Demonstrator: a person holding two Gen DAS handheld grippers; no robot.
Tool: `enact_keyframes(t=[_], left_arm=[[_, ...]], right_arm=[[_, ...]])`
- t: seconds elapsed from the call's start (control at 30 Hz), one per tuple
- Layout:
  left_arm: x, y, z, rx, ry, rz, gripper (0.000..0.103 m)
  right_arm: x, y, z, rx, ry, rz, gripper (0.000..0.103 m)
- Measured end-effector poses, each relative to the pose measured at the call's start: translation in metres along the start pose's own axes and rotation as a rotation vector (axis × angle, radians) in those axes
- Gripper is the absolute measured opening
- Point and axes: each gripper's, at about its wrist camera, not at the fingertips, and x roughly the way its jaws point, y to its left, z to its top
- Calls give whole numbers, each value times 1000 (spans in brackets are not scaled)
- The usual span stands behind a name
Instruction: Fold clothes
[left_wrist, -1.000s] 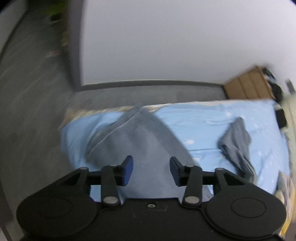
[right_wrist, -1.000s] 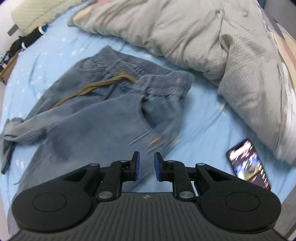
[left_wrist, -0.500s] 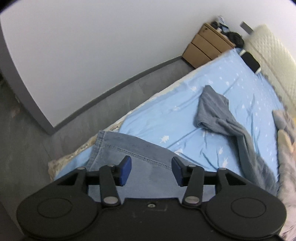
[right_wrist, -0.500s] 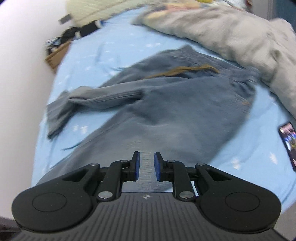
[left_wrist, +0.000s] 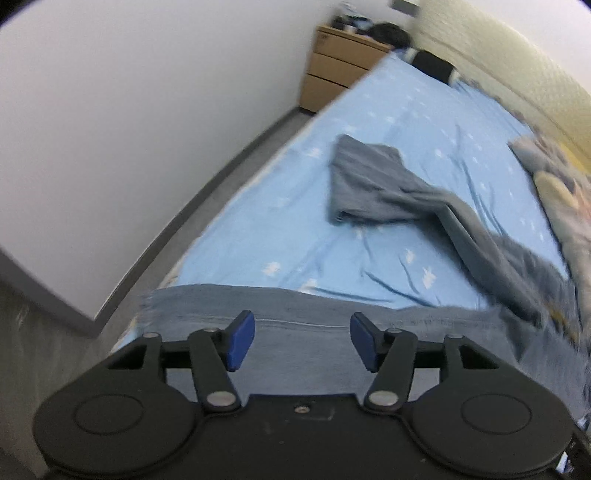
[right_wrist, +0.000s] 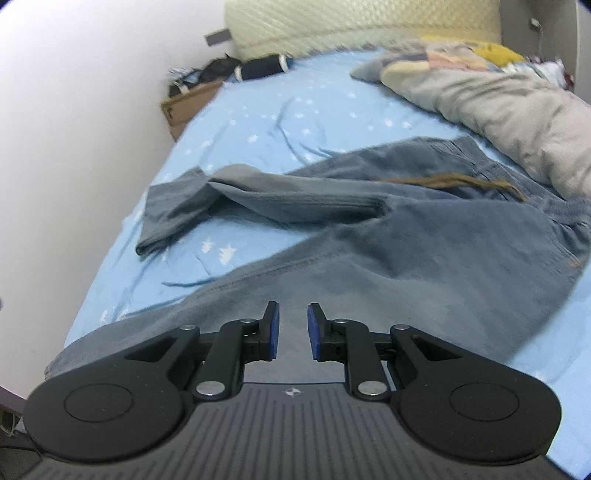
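A pair of blue-grey jeans (right_wrist: 424, 266) lies spread on the light blue bed sheet (right_wrist: 258, 129), its waistband (right_wrist: 554, 206) and brown drawstring (right_wrist: 454, 181) at the right. One leg runs toward me under my right gripper (right_wrist: 293, 330), whose jaws stand a narrow gap apart with nothing between them. The other leg (left_wrist: 373, 184) lies crumpled and folded over near the bed's wall side. My left gripper (left_wrist: 297, 338) hovers over the near leg's hem (left_wrist: 207, 306); its jaws are opening, and nothing is between the pads.
A grey duvet (right_wrist: 498, 99) is heaped on the bed's right side. A wooden drawer unit (left_wrist: 340, 70) stands by the white wall beyond the bed. The padded headboard (right_wrist: 351, 22) closes the far end. Grey floor (left_wrist: 55, 332) runs along the bed's left edge.
The left view has rolled and swung from the bed's foot to look along the bed, and its jaws have widened. The right gripper moved from the waistband down the leg; the phone left view.
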Motion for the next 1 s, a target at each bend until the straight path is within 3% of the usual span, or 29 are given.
enact_keyframes(t=[0.3, 0.53, 0.83, 1.0], left_arm=[[90, -50, -11, 127, -59, -131, 55], [142, -71, -23, 202, -45, -234, 55], [166, -76, -27, 262, -14, -224, 56], [169, -77, -5, 225, -54, -224, 62]], right_arm=[[41, 1, -31, -90, -126, 79, 18], [75, 3, -37, -44, -211, 56, 18], [91, 10, -48, -22, -191, 45, 18], [96, 3, -40, -32, -174, 34, 18]])
